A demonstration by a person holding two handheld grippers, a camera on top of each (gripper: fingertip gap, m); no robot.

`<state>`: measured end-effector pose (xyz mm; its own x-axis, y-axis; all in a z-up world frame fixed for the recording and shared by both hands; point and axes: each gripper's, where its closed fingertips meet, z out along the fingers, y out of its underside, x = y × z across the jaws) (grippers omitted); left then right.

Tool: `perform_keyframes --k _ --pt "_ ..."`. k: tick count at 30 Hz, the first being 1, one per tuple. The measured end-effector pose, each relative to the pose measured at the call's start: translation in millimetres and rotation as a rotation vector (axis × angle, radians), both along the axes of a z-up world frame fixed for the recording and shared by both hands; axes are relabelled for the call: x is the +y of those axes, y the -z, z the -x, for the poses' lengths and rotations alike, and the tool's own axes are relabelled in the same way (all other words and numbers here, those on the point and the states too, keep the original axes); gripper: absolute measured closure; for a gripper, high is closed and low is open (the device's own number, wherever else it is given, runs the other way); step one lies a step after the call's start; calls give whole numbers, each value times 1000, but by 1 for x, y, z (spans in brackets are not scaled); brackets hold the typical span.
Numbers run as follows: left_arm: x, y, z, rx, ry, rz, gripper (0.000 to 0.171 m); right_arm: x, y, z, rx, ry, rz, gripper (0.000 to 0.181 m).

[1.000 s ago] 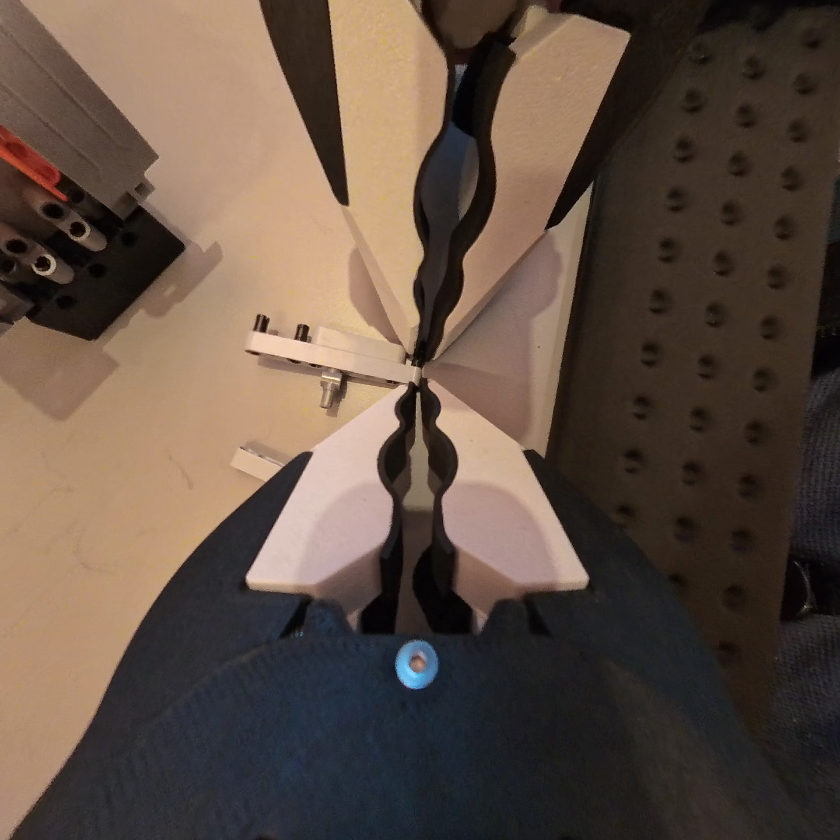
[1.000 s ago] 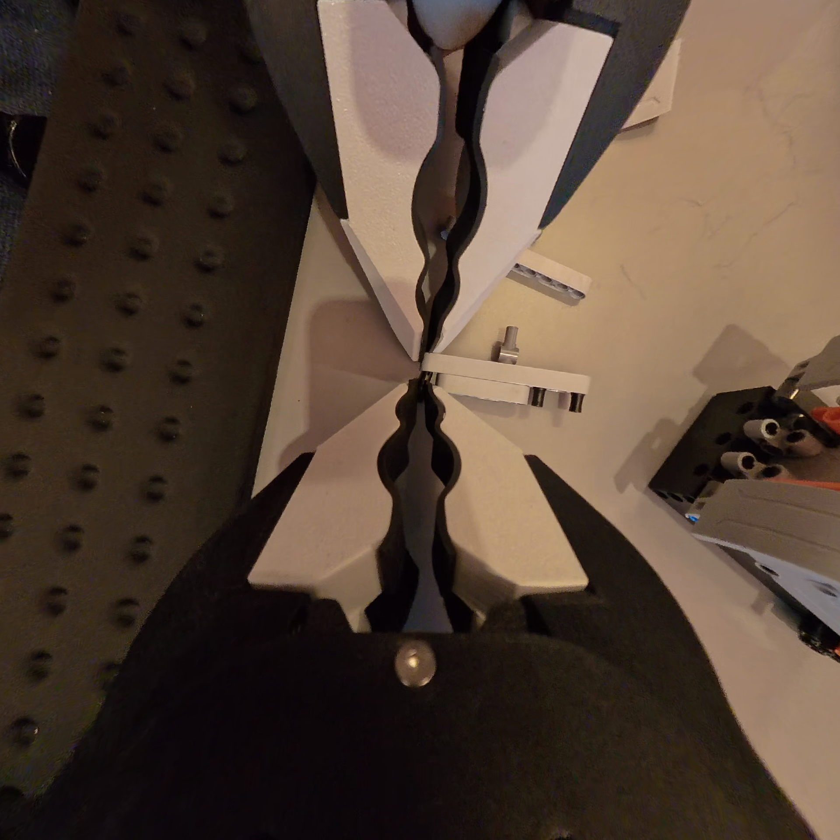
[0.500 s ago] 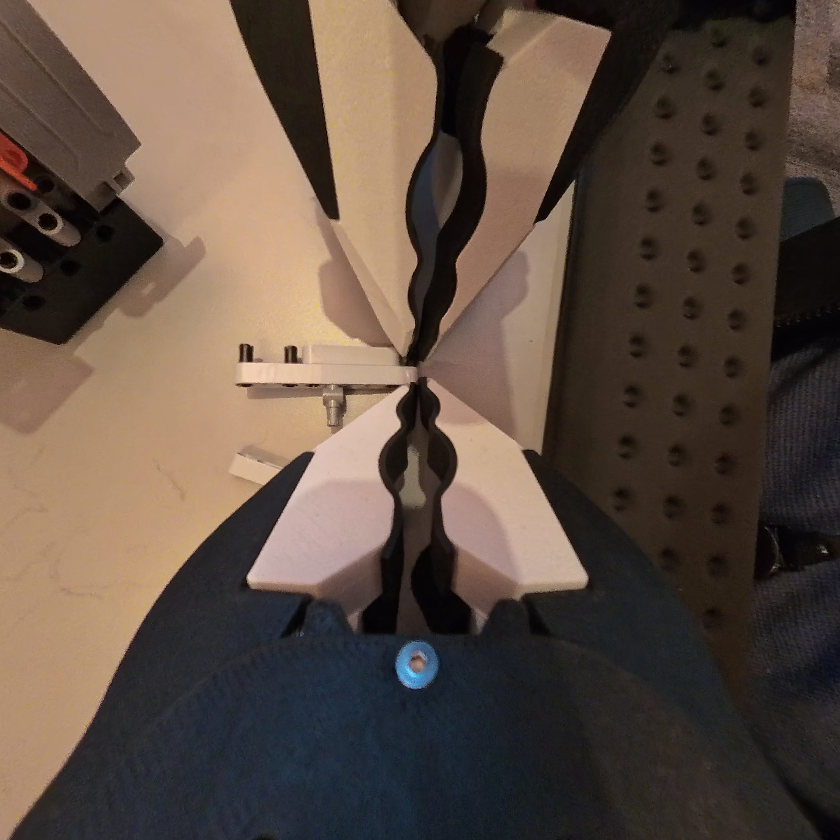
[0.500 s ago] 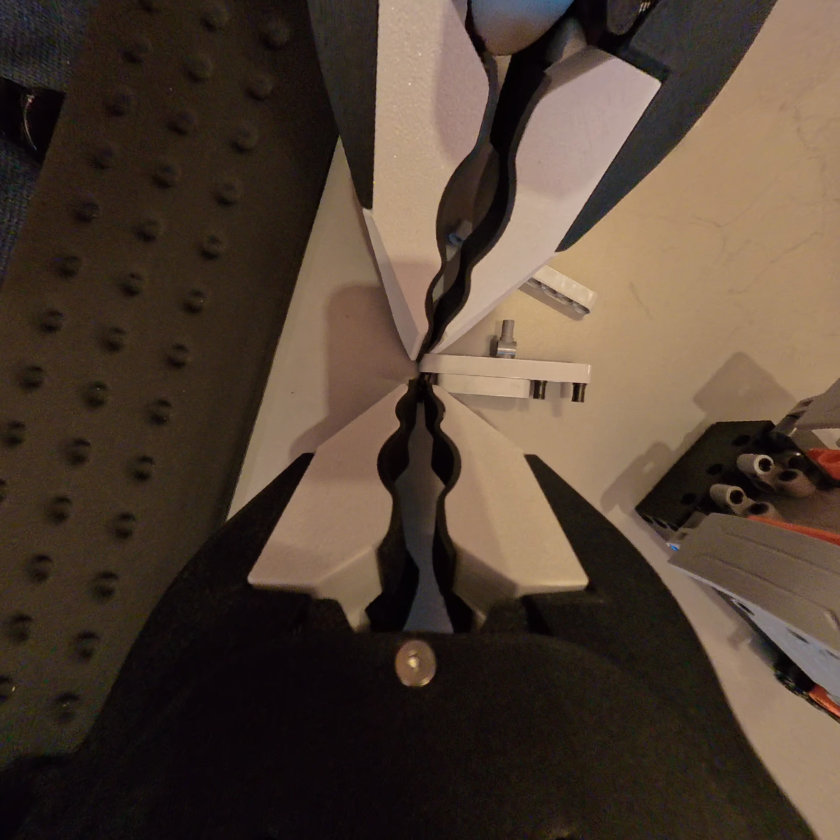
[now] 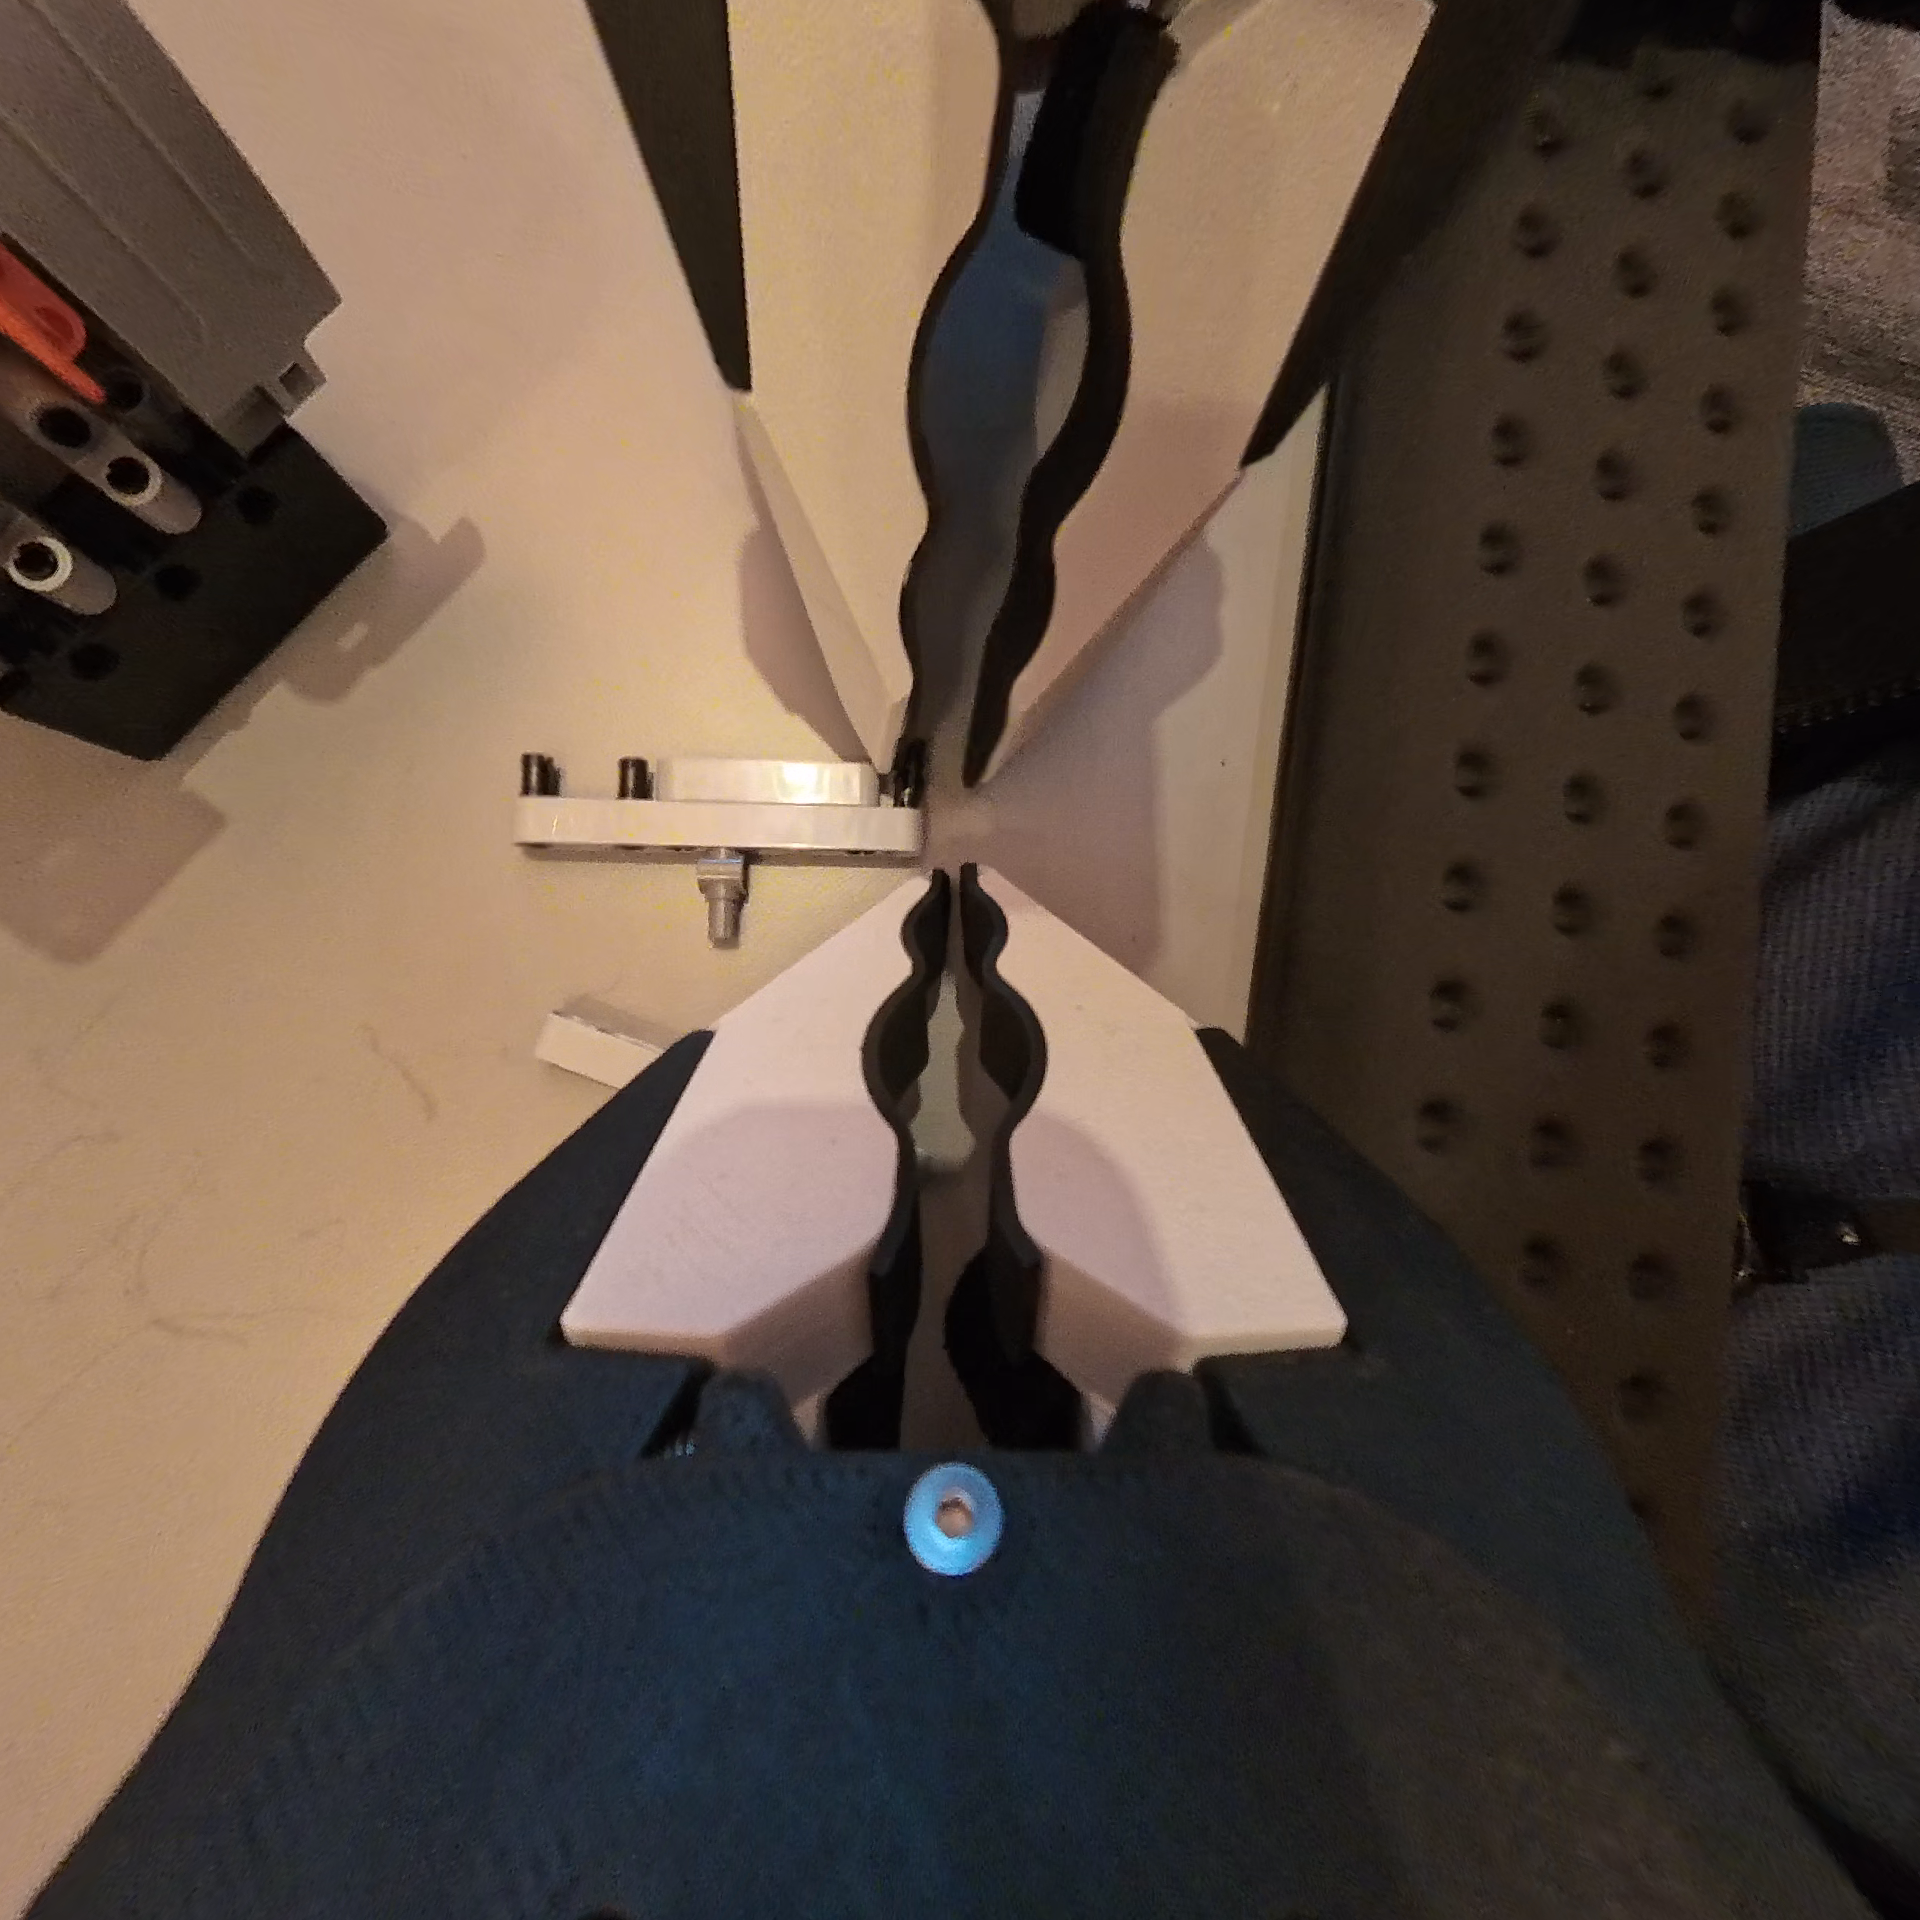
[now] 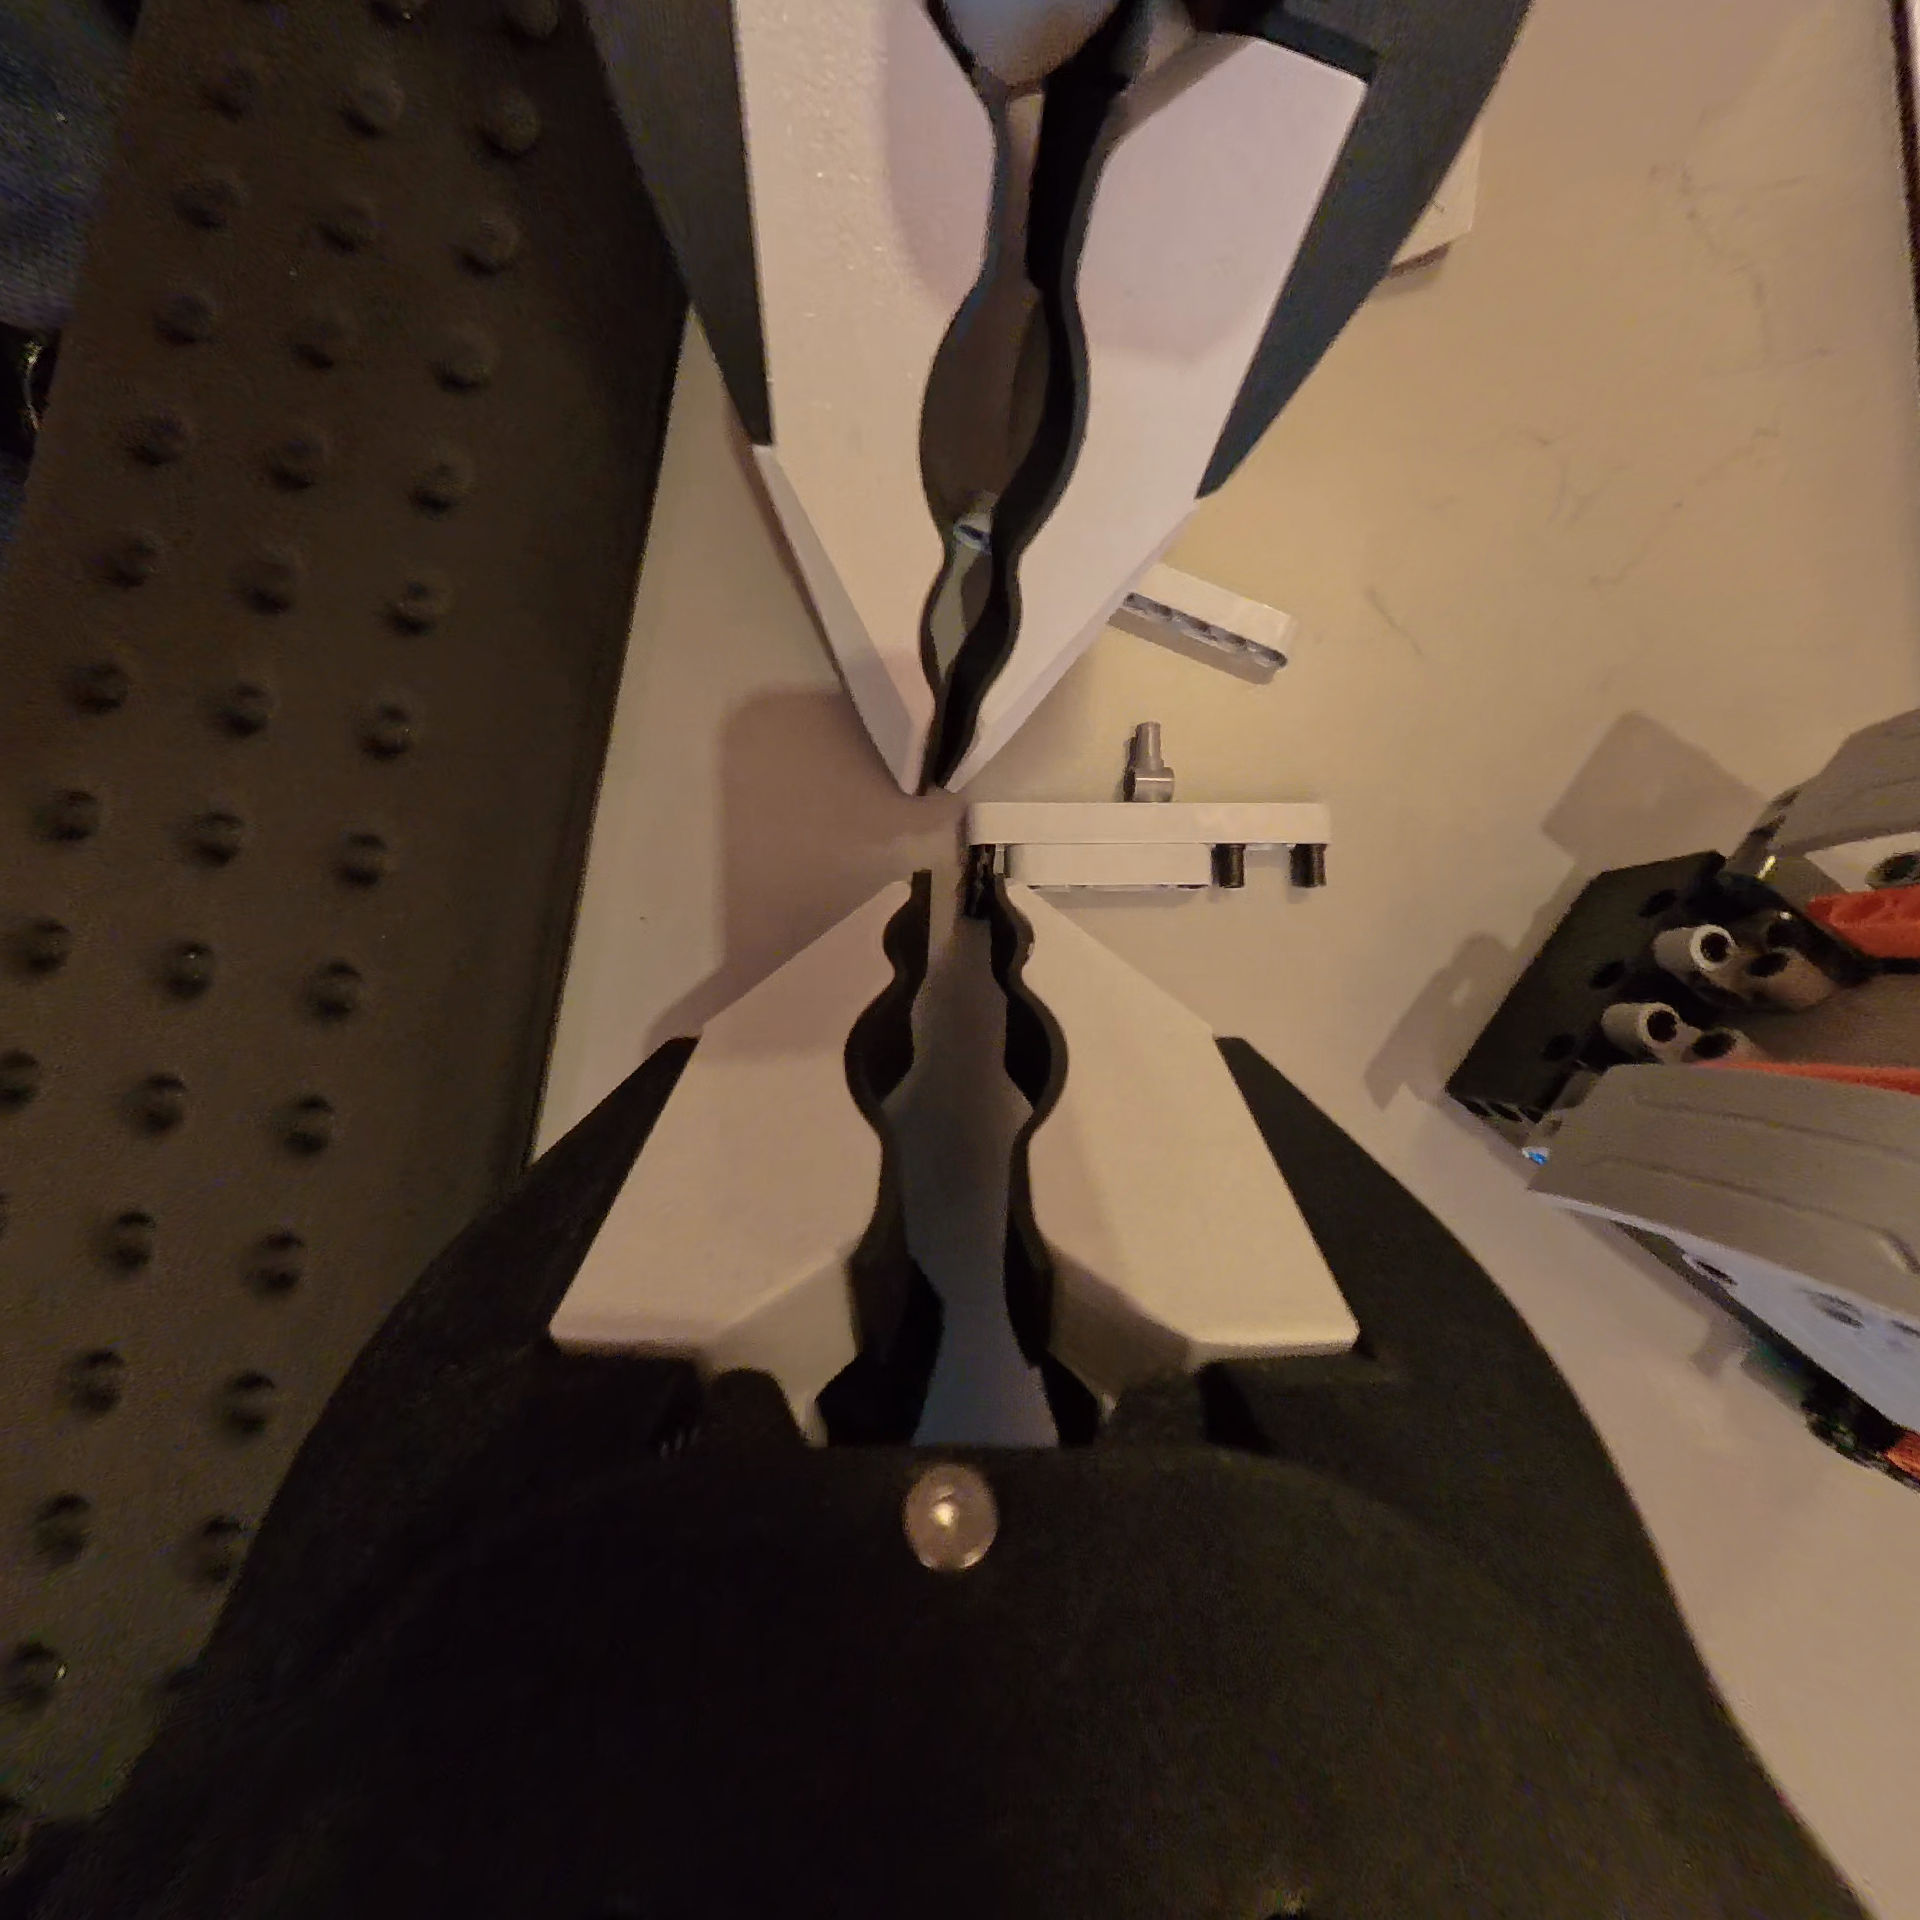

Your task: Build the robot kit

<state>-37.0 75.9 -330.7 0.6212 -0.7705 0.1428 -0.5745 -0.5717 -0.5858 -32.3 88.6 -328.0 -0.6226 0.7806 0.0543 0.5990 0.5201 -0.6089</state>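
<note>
Two hand-held grippers meet tip to tip over a cream desk (image 5: pixel 312 1143), one entering from the bottom of each frame and the other from the top.

In the left wrist view, the left gripper (image 5: pixel 954 878) fills the bottom half. Its white fingers with wavy black pads are closed almost tip to tip and hold nothing. Just above and to the left of the tips is the near end of a pale grey strip (image 5: pixel 717 826). It runs off to the left across the middle of the frame and does not sit between these fingers. A shorter grey piece sits on the strip, black pins stick out of it, and a small grey peg (image 5: pixel 720 904) points down toward the camera.

In the right wrist view, the right gripper (image 6: pixel 956 894) has its fingers slightly apart. A black pin (image 6: pixel 977 894) at the end of the strip lies in the gap, against the right-hand finger. The rest of the strip reaches away to the right.

A loose grey bar (image 5: pixel 592 1039) lies on the desk near the left gripper's body. A black block with grey tubes and an orange part (image 5: pixel 125 540) sits at the upper left of the left view. A dark studded mat (image 5: pixel 1558 727) runs down the right side.
</note>
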Motion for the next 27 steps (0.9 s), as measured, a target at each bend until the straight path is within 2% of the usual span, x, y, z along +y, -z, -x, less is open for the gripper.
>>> perform_keyframes --k 9,14,22,27 --pt "3 -1 -2 0 -14 -8 164 -1 0 0 8 6 6 180" --pt "6 0 0 9 -23 -17 171 0 -2 0 19 18 4 176" --pt "7 0 0 14 -27 -20 171 5 -3 -3 15 50 13 174" --pt "8 0 0 10 -26 -17 171 3 2 -2 -4 42 14 180"
